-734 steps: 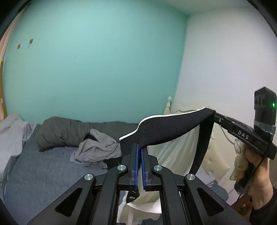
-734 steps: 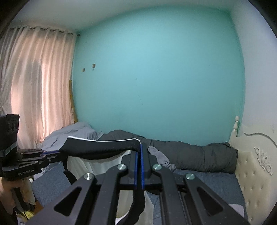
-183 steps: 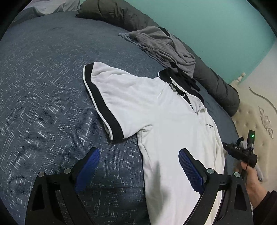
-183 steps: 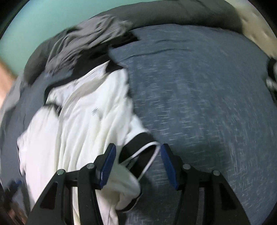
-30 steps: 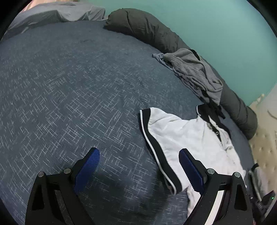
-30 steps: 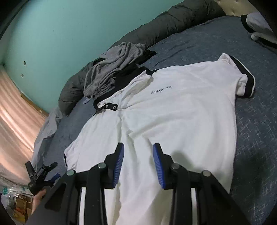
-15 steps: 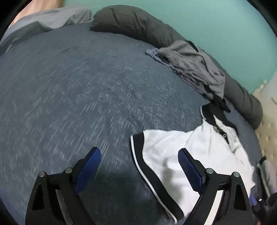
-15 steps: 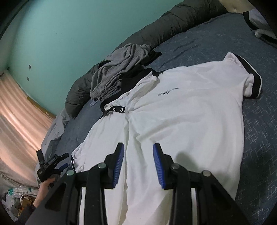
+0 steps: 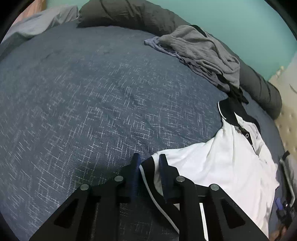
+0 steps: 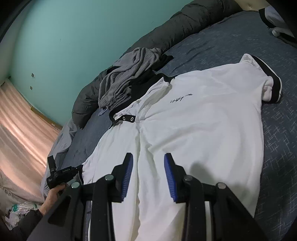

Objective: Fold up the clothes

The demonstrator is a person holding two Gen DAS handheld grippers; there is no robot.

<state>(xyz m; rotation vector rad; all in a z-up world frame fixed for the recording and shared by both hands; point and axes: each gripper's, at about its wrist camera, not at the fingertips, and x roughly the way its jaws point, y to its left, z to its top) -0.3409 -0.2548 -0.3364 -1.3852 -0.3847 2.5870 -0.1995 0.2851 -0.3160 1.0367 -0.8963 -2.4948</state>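
A white polo shirt (image 10: pixel 194 126) with black collar and black sleeve cuffs lies face up on the blue bed; it also shows in the left wrist view (image 9: pixel 222 163). My left gripper (image 9: pixel 148 157) has narrowed around the black cuff of the near sleeve (image 9: pixel 148 170), with the cuff between its blue pads and a small gap still showing. My right gripper (image 10: pixel 148 157) is open and empty, hovering over the shirt's lower middle. The left gripper also shows in the right wrist view (image 10: pixel 63 174) at the shirt's left sleeve.
A crumpled grey garment (image 9: pixel 202 50) lies past the shirt's collar, against a rolled dark grey duvet (image 9: pixel 141 14). The blue bedcover (image 9: pixel 83 92) spreads out to the left. A cream headboard (image 9: pixel 287 103) is at the right, pink curtains (image 10: pixel 18 129) at the far left.
My left gripper has moved onto the sleeve cuff and its jaws have closed in from wide open to narrow around it. The right gripper has barely moved.
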